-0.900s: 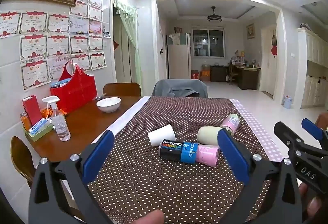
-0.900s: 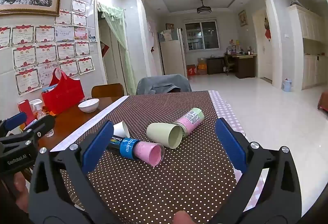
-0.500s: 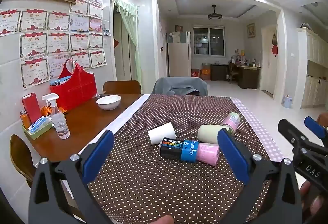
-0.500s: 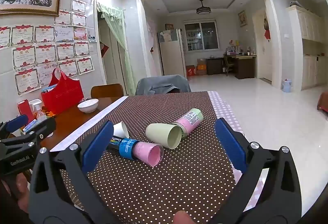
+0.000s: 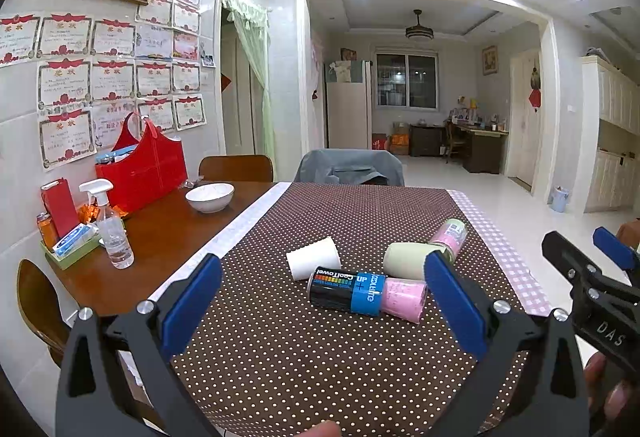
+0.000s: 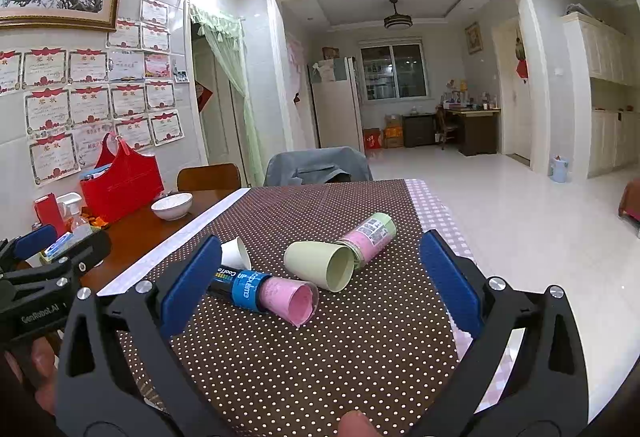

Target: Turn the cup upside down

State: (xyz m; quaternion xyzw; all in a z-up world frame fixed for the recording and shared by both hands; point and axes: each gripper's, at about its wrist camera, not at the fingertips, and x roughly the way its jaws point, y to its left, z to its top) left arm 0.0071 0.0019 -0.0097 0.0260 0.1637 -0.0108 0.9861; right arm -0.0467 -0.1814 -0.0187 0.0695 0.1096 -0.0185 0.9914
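Note:
Three cups lie on their sides on the brown dotted tablecloth [image 5: 280, 349]: a white paper cup [image 5: 314, 259] [image 6: 236, 252], a pale green cup [image 5: 405, 260] [image 6: 320, 264] and a pink cup [image 5: 403, 299] [image 6: 292, 300]. The pink cup's mouth faces the right wrist view. A black and blue can [image 5: 347, 290] [image 6: 236, 285] lies against the pink cup. My left gripper [image 5: 324, 297] is open and empty, short of the cups. My right gripper [image 6: 320, 281] is open and empty, short of the cups.
A pink and green bottle [image 5: 450, 235] [image 6: 370, 237] lies behind the green cup. On the bare wood at left stand a white bowl [image 5: 210, 196], a spray bottle [image 5: 112, 233] and a red bag [image 5: 142, 165]. Chairs stand at the far end.
Both grippers have drawn back and risen very slightly; the cups sit a little lower in the views. Nothing on the table has moved.

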